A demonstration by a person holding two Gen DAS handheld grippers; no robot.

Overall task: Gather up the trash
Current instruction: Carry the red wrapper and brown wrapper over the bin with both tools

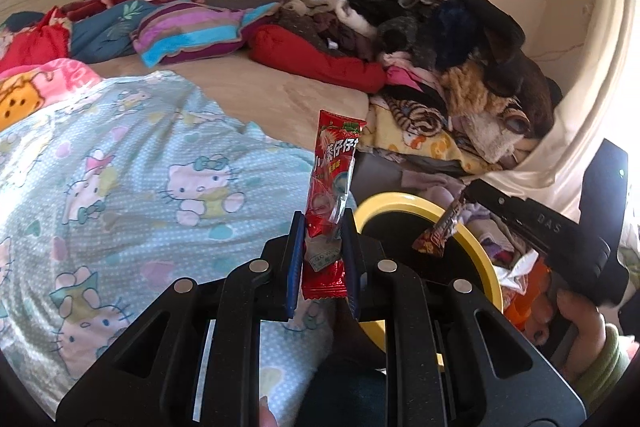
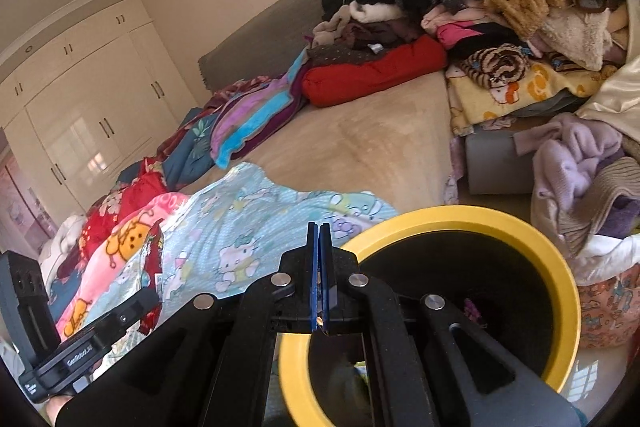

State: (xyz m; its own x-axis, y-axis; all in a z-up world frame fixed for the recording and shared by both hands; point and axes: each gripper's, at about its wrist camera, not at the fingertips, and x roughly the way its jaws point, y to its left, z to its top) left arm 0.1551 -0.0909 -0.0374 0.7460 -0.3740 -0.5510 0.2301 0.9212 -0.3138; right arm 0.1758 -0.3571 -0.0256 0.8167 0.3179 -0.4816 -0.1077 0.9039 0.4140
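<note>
A red snack wrapper [image 1: 330, 195], printed with white characters and partly clear along one edge, stands upright between the blue pads of the left hand-held gripper [image 1: 322, 227], whose jaws are clamped on its lower half so that its crimped bottom end hangs below them and its top rises above the pale blue cartoon-cat quilt [image 1: 120, 179] on the bed [image 1: 280, 95]. Just to the right of it is a bin with a yellow rim [image 1: 486, 247] and a dark inside. In the left wrist view the right hand-held gripper [image 1: 466, 203] reaches in from the right over that rim, and a small brown and red wrapper [image 1: 438, 231] hangs from its tip above the bin's opening; a hand [image 1: 580, 311] with a green sleeve grips its handle. In the right wrist view the same hand-held gripper's jaws [image 2: 319, 227] are pressed together, with only a thin sliver of something showing between the blue pads, and the bin's rim [image 2: 560, 267] sits directly below and to the right. Inside the bin a small purple scrap [image 2: 474, 309] lies against the dark wall. A heap of clothes [image 1: 460, 39] is piled at the far right side of the bed, with a red cushion [image 1: 320, 59] beside it.
</note>
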